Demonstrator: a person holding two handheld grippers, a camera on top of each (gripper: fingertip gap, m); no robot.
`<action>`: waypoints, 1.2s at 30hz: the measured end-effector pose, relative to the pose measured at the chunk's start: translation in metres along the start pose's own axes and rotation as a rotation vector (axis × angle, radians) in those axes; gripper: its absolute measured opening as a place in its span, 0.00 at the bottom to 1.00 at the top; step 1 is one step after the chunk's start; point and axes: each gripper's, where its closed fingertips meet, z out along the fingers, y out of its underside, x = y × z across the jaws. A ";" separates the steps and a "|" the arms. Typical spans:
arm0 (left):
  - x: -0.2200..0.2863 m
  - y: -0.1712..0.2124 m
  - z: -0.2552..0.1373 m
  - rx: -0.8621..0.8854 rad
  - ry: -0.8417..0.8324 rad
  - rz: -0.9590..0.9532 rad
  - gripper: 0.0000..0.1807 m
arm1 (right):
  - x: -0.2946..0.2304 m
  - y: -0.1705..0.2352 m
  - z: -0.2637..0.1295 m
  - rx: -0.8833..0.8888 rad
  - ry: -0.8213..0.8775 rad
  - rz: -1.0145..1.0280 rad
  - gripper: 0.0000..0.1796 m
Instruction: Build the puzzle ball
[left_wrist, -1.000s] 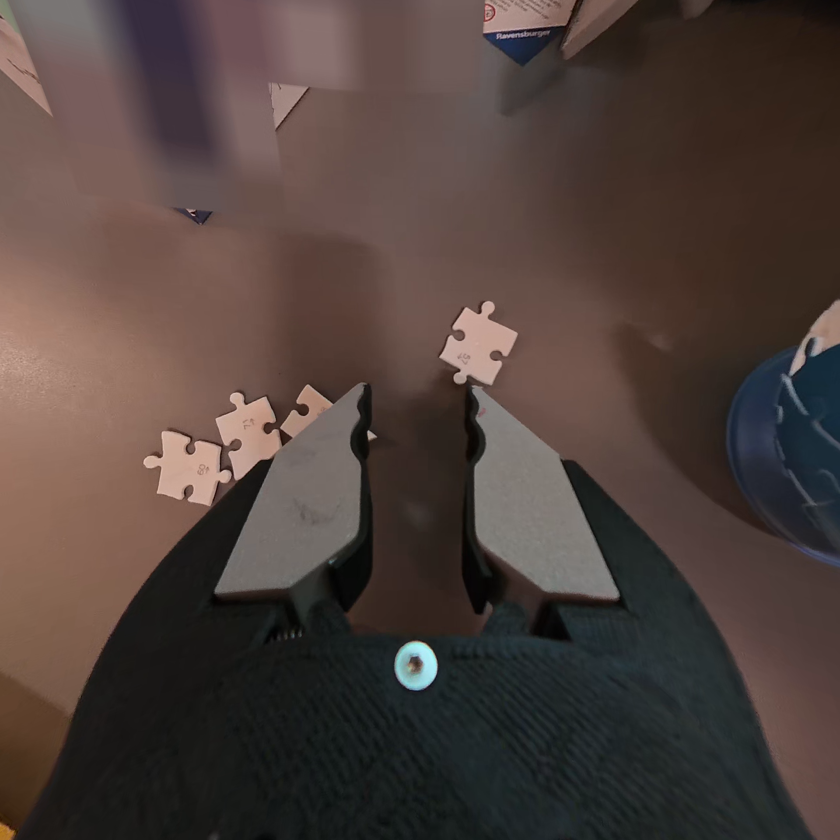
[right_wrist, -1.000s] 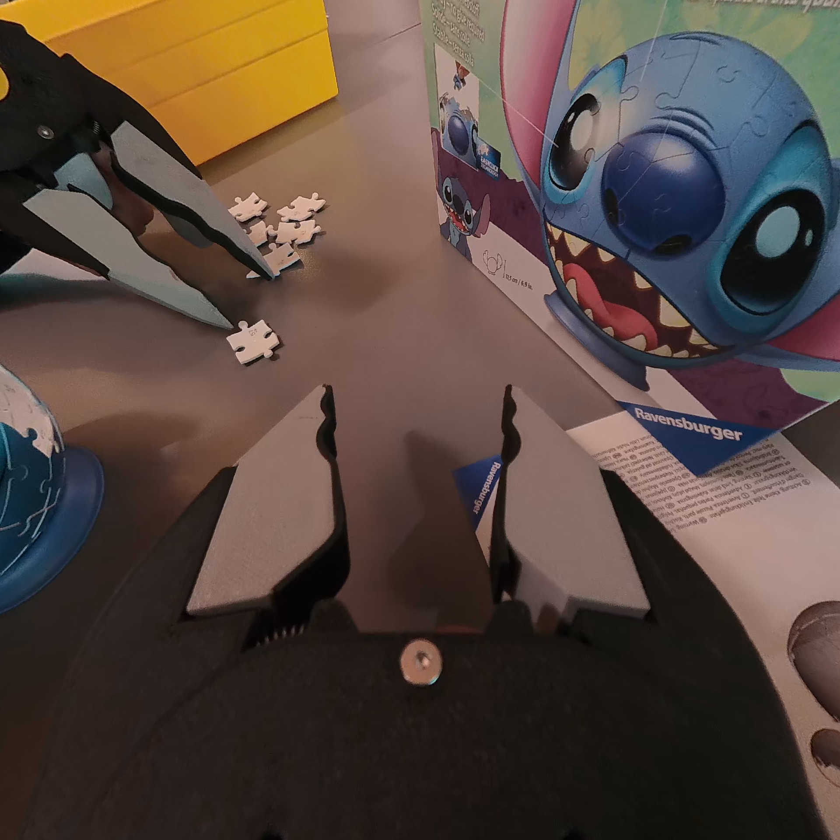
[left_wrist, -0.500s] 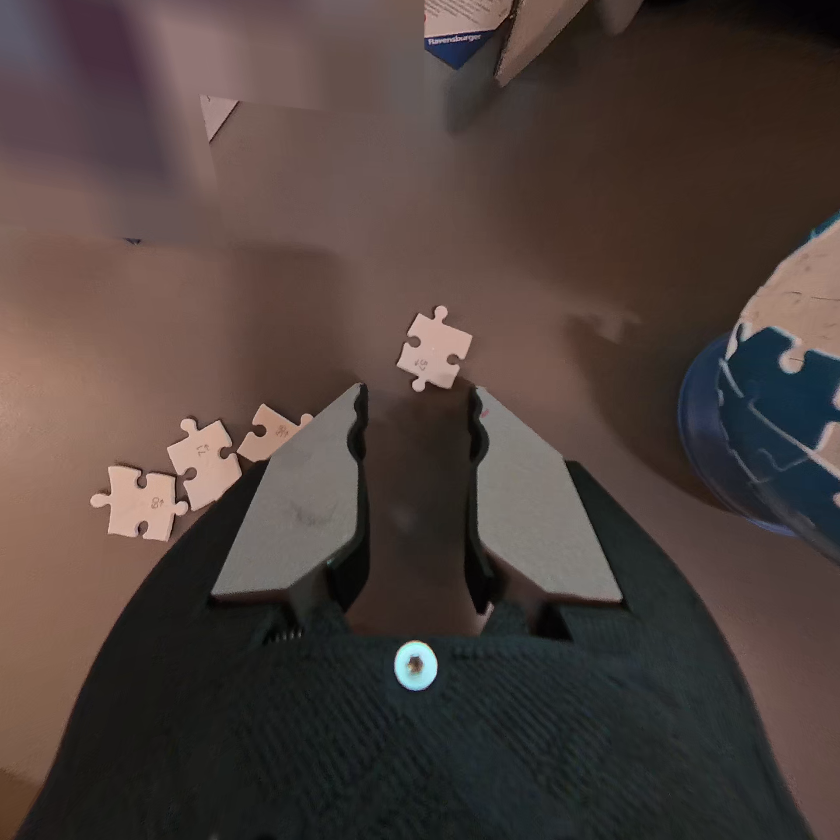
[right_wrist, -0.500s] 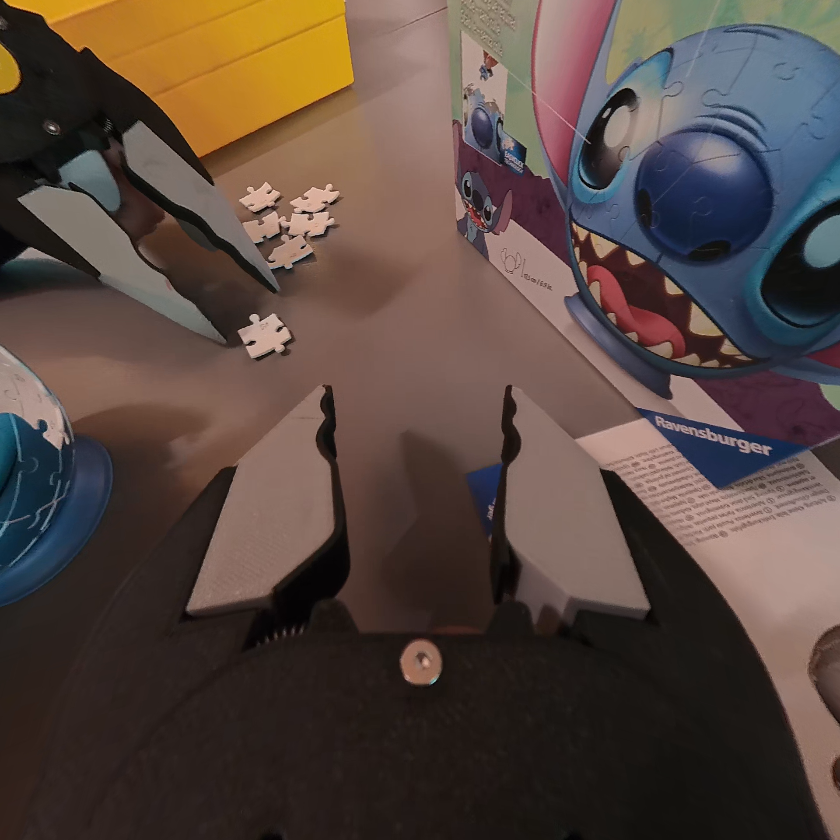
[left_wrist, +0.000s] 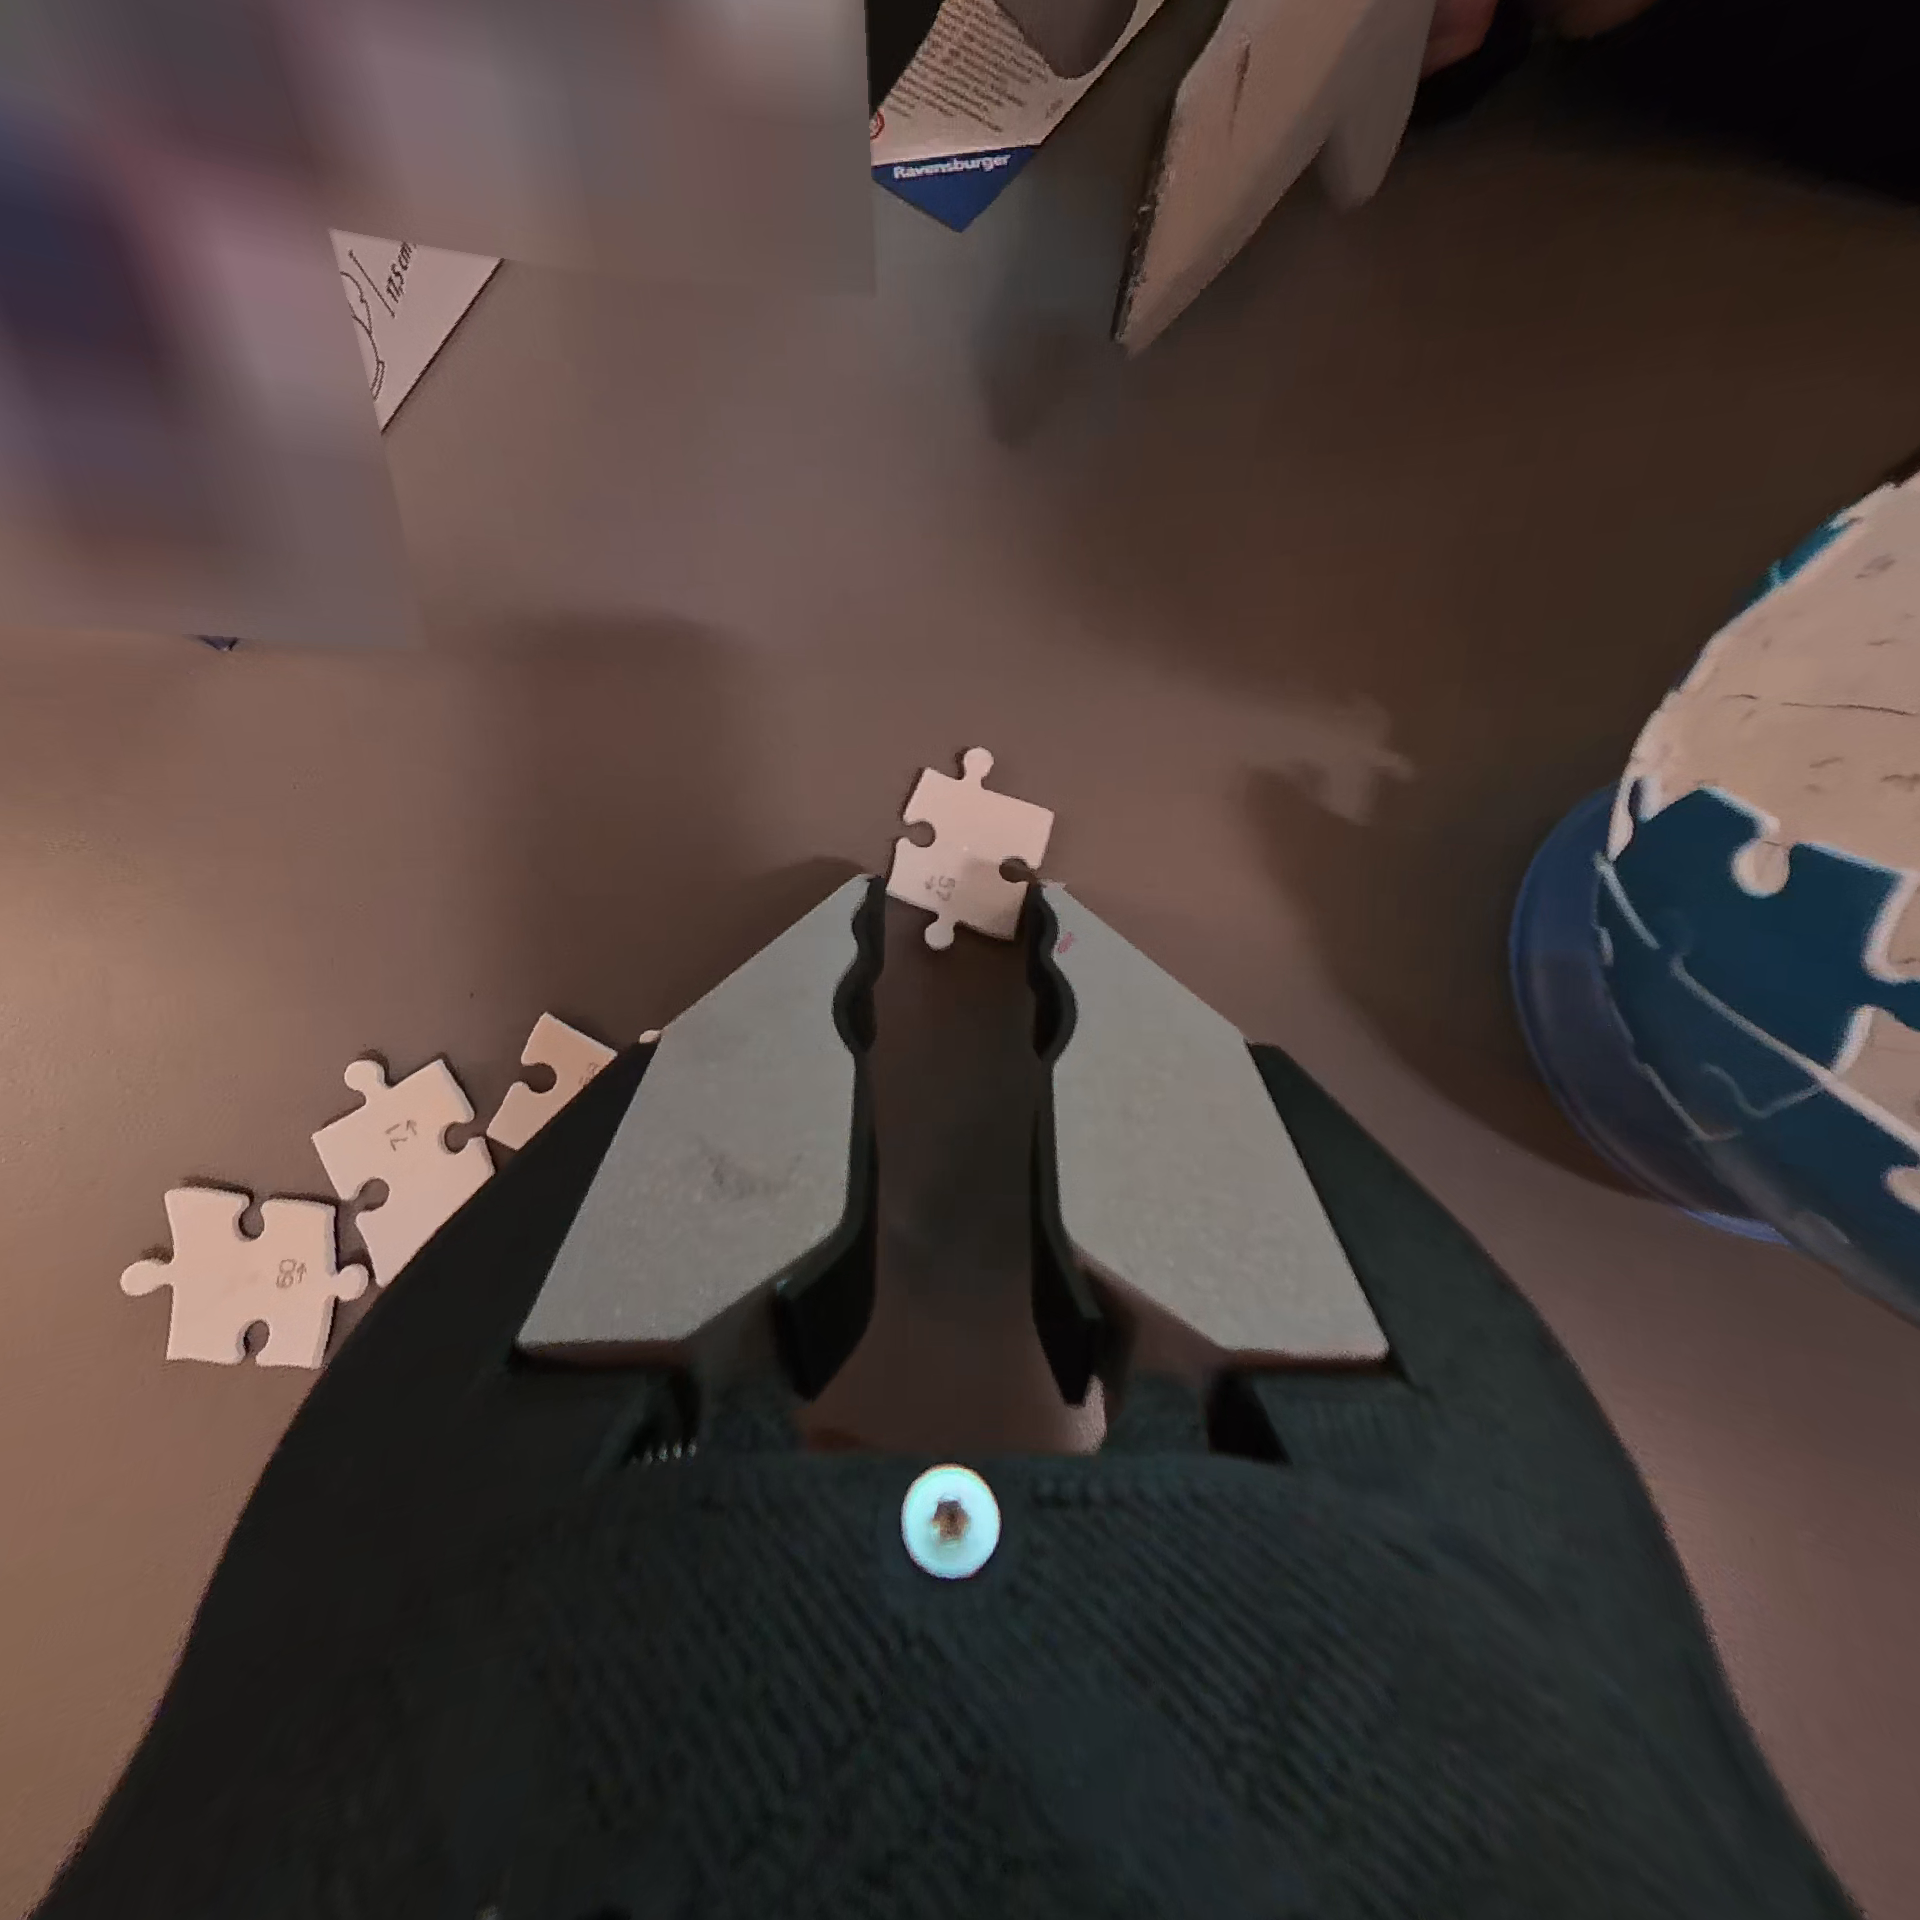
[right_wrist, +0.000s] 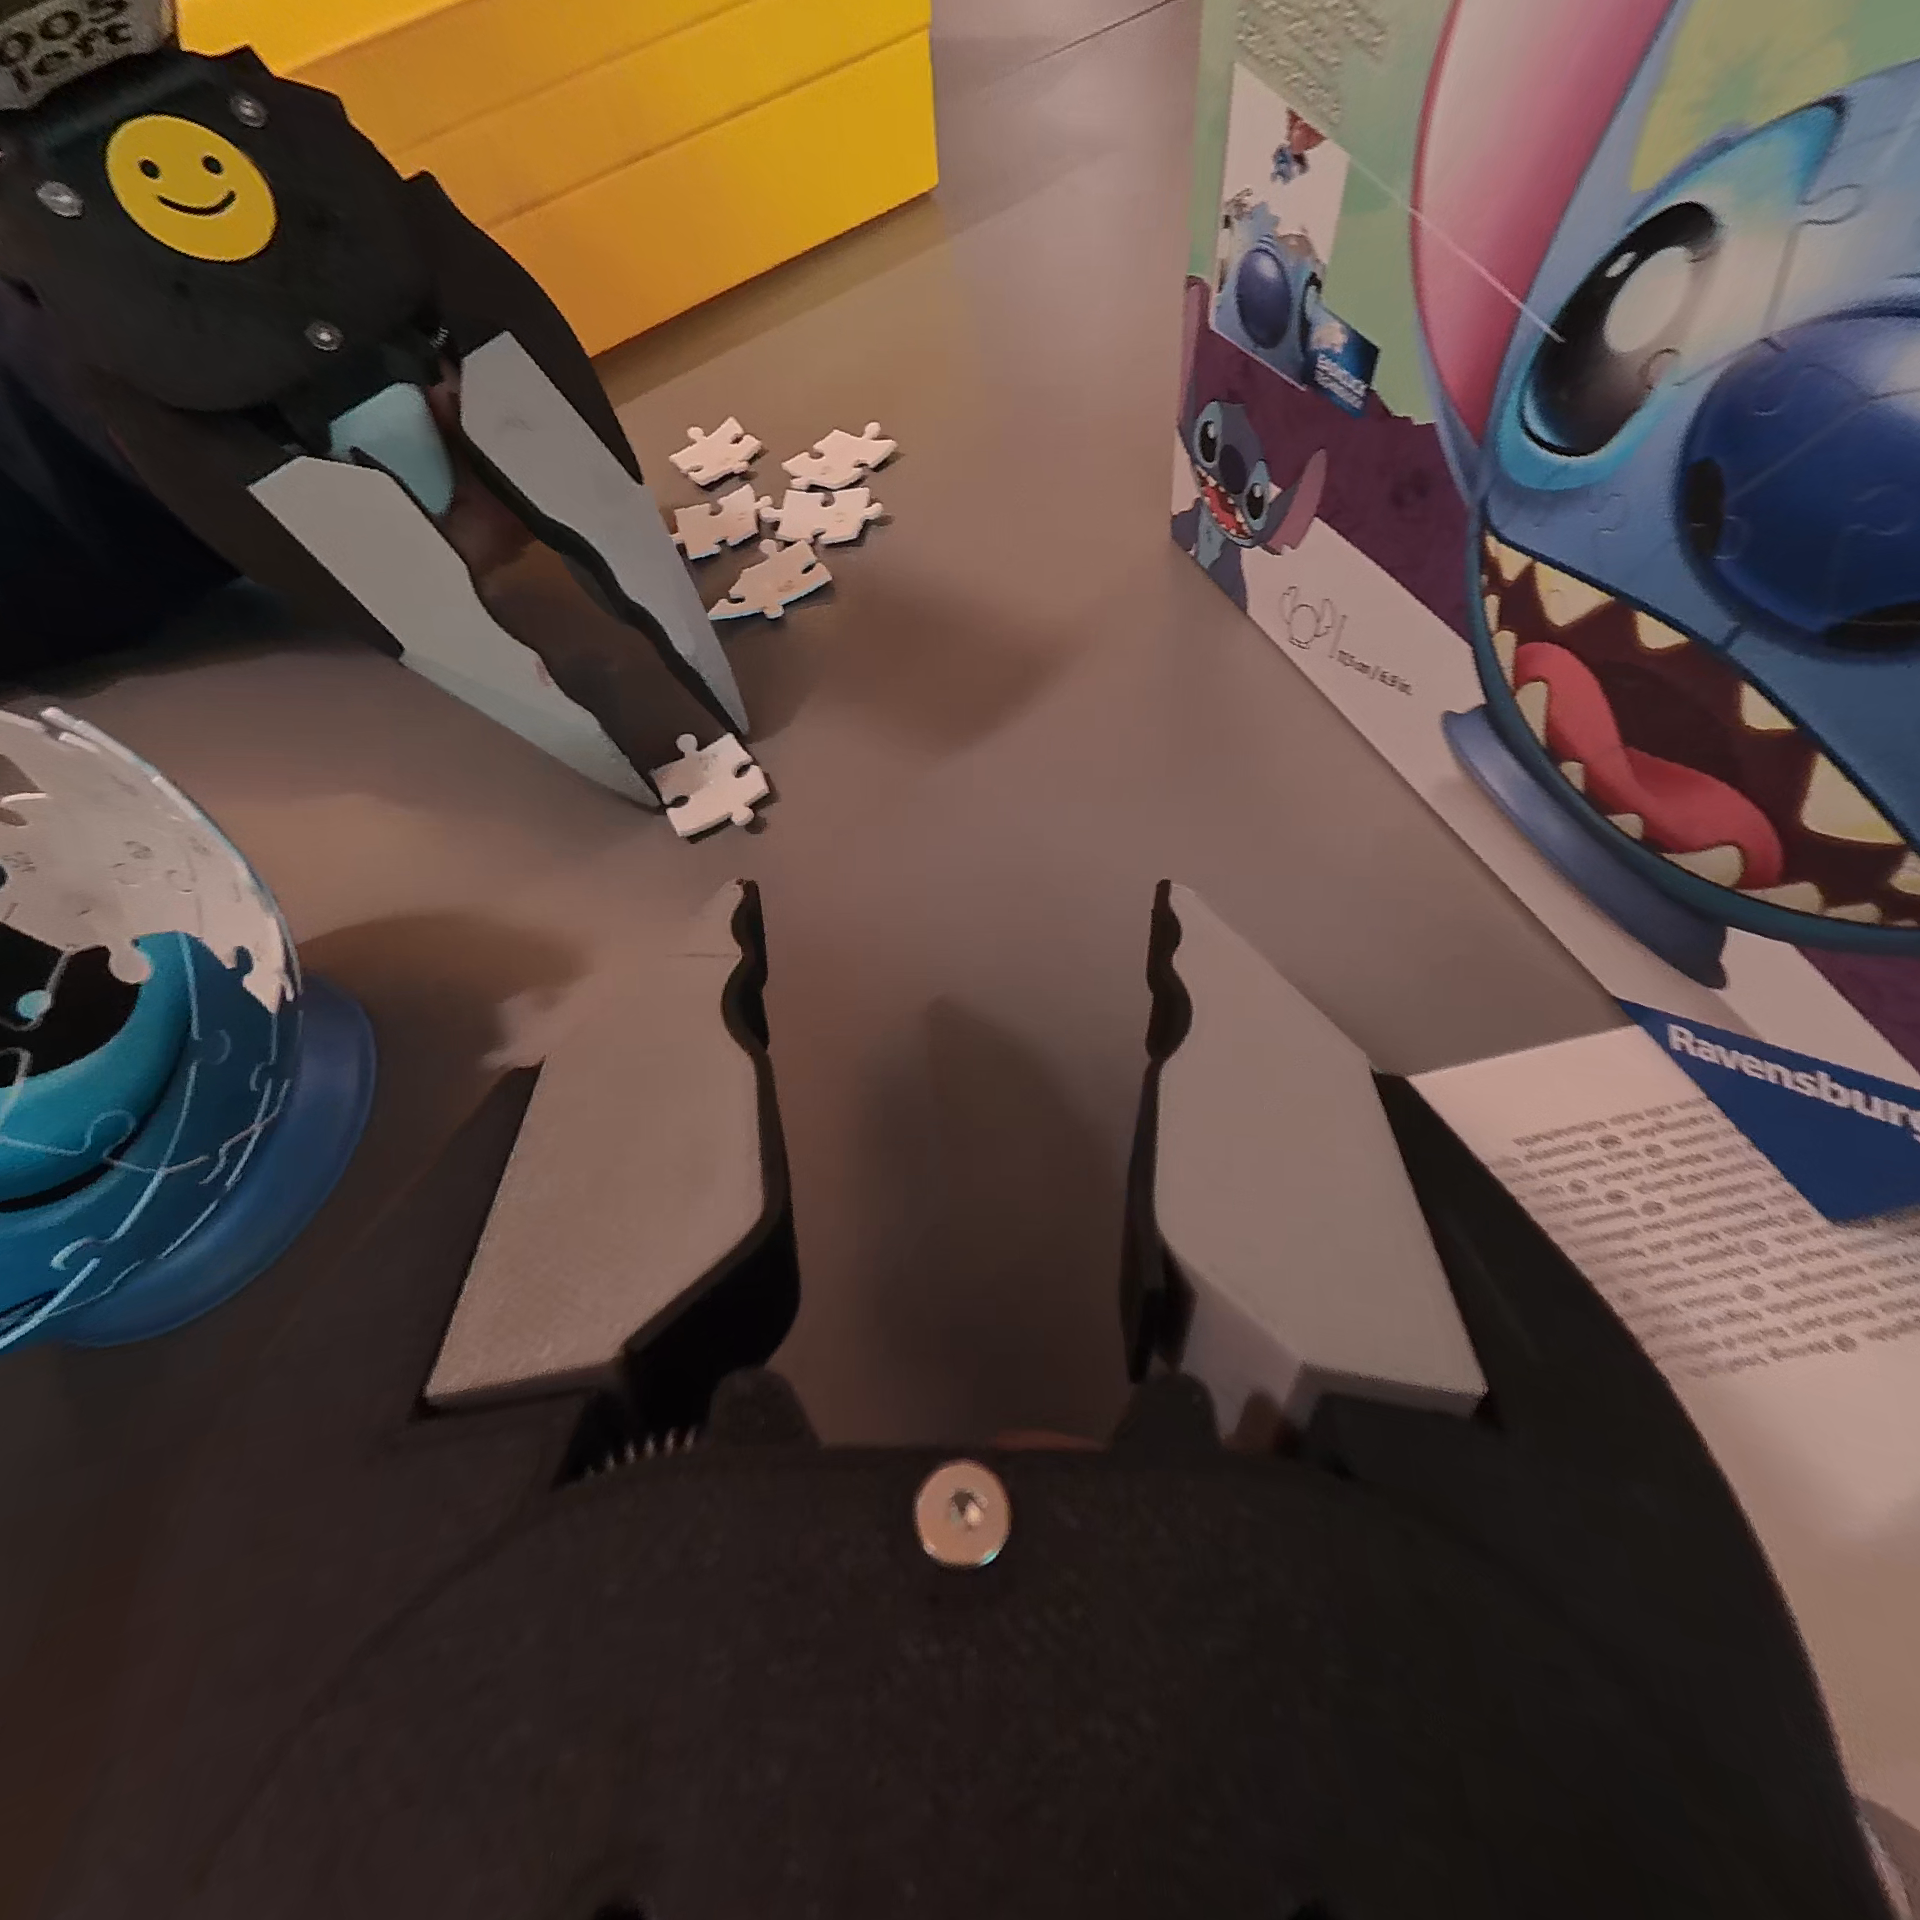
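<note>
A white puzzle piece (left_wrist: 971, 852) lies face down on the dark table, between the tips of my left gripper (left_wrist: 954, 888). The jaws have closed in on its two sides. In the right wrist view the left gripper (right_wrist: 696, 764) slants down to the table with the piece (right_wrist: 717, 795) at its tips. The partly built puzzle ball (left_wrist: 1766, 987), blue and white, sits on a blue stand to the right of it. The ball also shows in the right wrist view (right_wrist: 125, 1039). My right gripper (right_wrist: 956, 894) is open and empty, above the table between the ball and the puzzle box.
Several loose white pieces (left_wrist: 400, 1143) lie left of my left gripper; they also show in the right wrist view (right_wrist: 790, 509). The printed puzzle box (right_wrist: 1558, 520) stands at the right with a leaflet (right_wrist: 1662, 1195) before it. A yellow box (right_wrist: 675, 156) stands at the back.
My left gripper has moved forward and to the right onto the single piece, and its jaws have narrowed around it. The ball has come further into view. The right gripper stays open.
</note>
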 end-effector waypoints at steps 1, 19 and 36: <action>0.000 0.000 0.000 0.001 0.003 0.002 0.14 | -0.002 0.000 0.001 0.000 -0.006 0.000 0.40; -0.002 -0.022 -0.018 0.116 -0.128 0.260 0.14 | -0.037 -0.017 0.009 0.046 -0.246 0.100 0.36; 0.003 -0.032 -0.032 0.163 -0.300 0.623 0.13 | -0.083 -0.033 0.048 -0.096 -0.494 0.088 0.02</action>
